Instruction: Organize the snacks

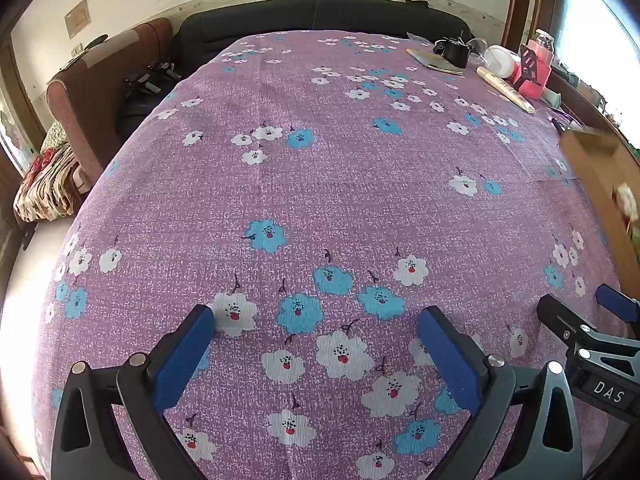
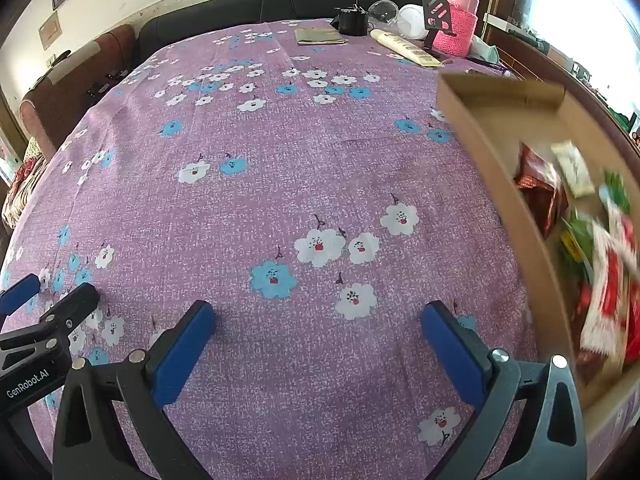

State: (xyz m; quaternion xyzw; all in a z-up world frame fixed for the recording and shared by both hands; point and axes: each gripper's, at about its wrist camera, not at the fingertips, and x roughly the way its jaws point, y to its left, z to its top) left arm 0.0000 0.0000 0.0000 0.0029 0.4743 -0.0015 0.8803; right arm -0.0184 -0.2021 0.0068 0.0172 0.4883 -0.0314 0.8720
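I am holding both hand-held grippers, left (image 1: 316, 354) and right (image 2: 318, 344), spread apart and empty over the table (image 2: 280, 184); light, crinkly snacks (image 2: 600, 280) at right frame edge are inviting edge pinches.

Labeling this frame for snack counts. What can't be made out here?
- Snack packets in the cardboard box: right wrist view, motion-blurred; brands and count unreadable.
- Box's right side: cut off by the fisheye edge.
- Same box in left wrist view: blurred sliver at the frame edge.
- Far-end clutter by the pink bottle: too small to identify.
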